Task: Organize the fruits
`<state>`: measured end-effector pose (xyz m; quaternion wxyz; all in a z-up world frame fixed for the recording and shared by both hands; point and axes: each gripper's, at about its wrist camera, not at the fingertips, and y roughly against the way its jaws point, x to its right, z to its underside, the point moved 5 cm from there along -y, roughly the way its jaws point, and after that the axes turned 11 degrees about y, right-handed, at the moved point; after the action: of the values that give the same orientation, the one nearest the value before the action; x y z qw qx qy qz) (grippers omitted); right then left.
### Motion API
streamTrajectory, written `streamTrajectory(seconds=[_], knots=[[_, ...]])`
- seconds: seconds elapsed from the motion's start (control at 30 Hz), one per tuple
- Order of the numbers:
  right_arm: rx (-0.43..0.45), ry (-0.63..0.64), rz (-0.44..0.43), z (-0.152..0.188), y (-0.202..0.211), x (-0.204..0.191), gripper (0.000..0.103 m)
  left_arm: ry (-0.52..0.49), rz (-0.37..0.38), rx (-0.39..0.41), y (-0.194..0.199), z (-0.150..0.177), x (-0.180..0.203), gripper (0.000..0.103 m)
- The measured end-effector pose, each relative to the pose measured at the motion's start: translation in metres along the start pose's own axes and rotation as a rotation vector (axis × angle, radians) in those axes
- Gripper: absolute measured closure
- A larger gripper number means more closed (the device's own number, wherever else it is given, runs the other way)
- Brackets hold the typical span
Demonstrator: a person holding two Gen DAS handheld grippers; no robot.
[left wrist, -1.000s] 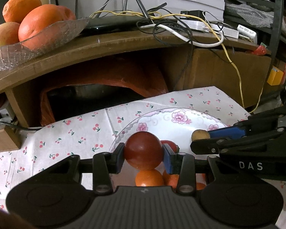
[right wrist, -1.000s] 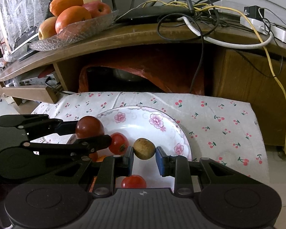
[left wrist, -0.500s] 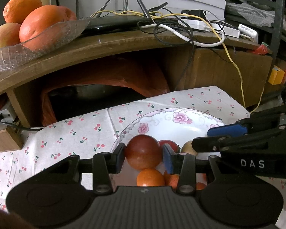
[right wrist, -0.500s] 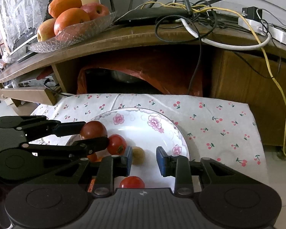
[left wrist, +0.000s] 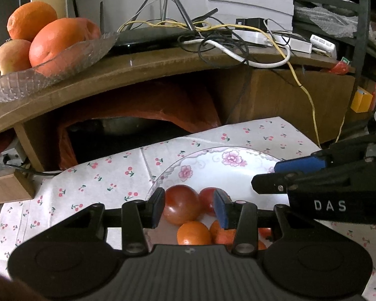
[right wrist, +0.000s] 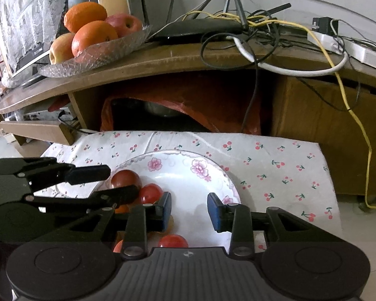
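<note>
A white flowered plate [left wrist: 238, 173] [right wrist: 188, 175] lies on a cherry-print cloth. It holds a dark red fruit [left wrist: 181, 207] [right wrist: 124, 178], a red tomato [left wrist: 209, 200] [right wrist: 151, 193], another tomato [right wrist: 173, 241] and small oranges [left wrist: 193, 233]. My left gripper [left wrist: 189, 208] is open, its jaws wide around the dark red fruit resting on the plate. My right gripper [right wrist: 189, 210] is open and empty above the plate's bare white middle. The small brown fruit is hidden.
A glass dish [left wrist: 50, 70] [right wrist: 95, 55] of oranges and apples stands on the wooden shelf [left wrist: 163, 67] above. Tangled cables and a router [right wrist: 238, 30] lie on the shelf. A red bag [right wrist: 188, 105] fills the space under it.
The left gripper has opened and let the dark red fruit down onto the plate. The right gripper has opened, let go of the small brown fruit, and pulled back.
</note>
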<state>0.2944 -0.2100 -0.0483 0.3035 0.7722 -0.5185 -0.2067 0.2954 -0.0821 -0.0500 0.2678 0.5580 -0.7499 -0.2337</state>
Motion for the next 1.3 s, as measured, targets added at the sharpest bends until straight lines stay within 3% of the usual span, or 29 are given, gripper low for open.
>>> streamTrajectory(seconds=[0.27, 0.63, 1.3], knots=[[0.003, -0.002, 0.027, 0.003, 0.015, -0.001, 0.068, -0.007, 0.005, 0.008, 0.016, 0.002, 0.008, 0.055], [0.006, -0.011, 0.077, 0.012, 0.047, -0.003, 0.066, -0.003, -0.012, 0.015, 0.044, 0.01, 0.016, 0.047], [0.035, -0.02, 0.126, 0.042, 0.105, -0.024, 0.061, 0.035, -0.093, 0.052, 0.096, 0.035, 0.012, 0.012]])
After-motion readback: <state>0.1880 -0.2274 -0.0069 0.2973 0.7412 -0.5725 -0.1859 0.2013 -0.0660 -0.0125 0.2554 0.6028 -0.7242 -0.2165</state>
